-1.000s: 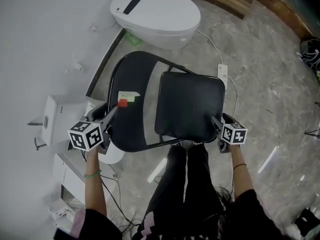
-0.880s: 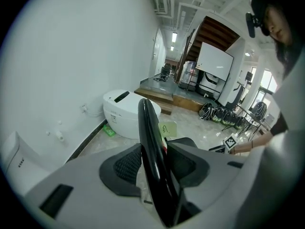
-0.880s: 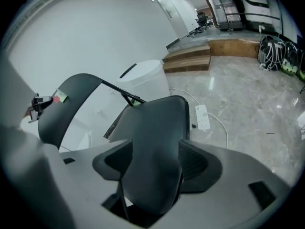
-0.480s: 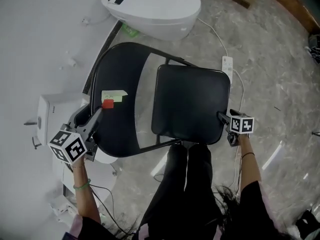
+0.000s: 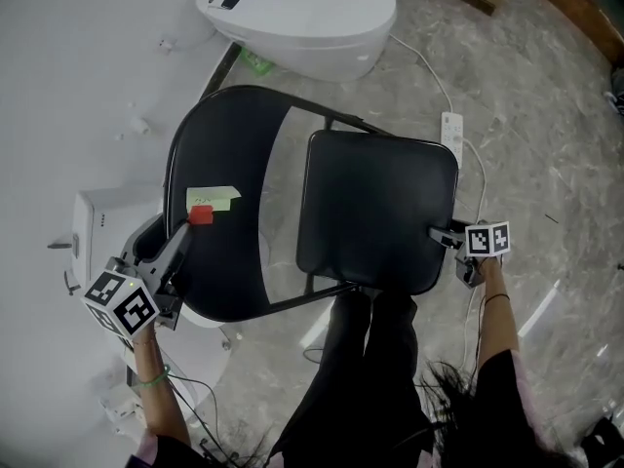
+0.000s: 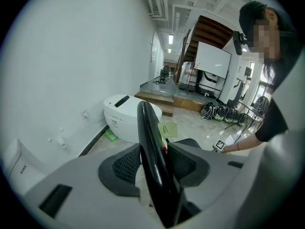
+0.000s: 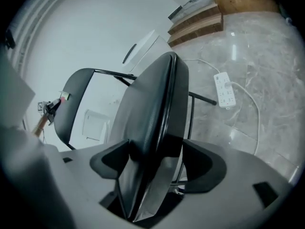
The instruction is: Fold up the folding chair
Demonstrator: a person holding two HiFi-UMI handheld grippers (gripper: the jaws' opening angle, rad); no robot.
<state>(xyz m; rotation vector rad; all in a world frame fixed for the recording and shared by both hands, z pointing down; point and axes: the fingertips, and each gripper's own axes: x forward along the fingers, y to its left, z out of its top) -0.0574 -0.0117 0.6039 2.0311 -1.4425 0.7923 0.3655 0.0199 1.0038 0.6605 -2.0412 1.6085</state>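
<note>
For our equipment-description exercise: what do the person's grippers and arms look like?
The left gripper and right gripper, its jaws opening around the chair seat, are grey with dark pads; each carries a white cube with black square markers. A green band rings the left wrist, a dark band the right; sleeves are dark.

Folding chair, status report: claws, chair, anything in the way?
Left claw clamped on backrest edge. Right claw opening, seat edge between its jaws. Chair not folded. Power strip on floor beside seat.
</note>
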